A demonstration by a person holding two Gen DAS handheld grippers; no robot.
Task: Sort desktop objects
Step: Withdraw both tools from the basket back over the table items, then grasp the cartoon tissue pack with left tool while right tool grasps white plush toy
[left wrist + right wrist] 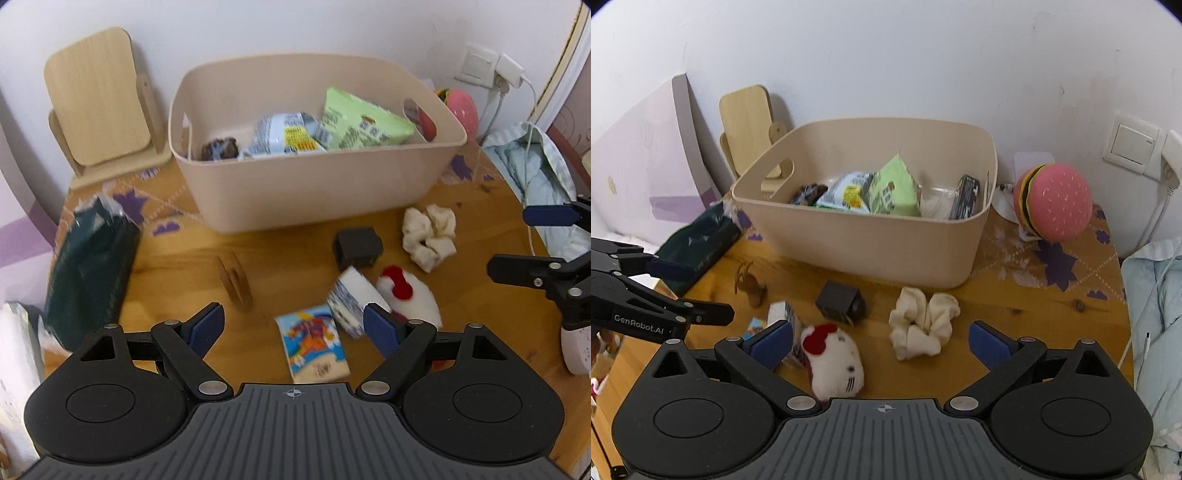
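Both grippers spread, nothing between pads: left gripper (293,328) over cartoon packet (316,343) near front edge of table (280,254); right gripper (881,347) over plush cat (834,362) and cream scrunchie (921,325). Beige bin (871,243) at back edge, already holding snack packs. Suggest lowering squarely, 1 item per grip (scrunchie soft, probably compresses), then lifting clear of bin rim.

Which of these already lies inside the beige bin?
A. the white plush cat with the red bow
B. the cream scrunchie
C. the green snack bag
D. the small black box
C: the green snack bag sits inside the beige bin, the other three on the table.
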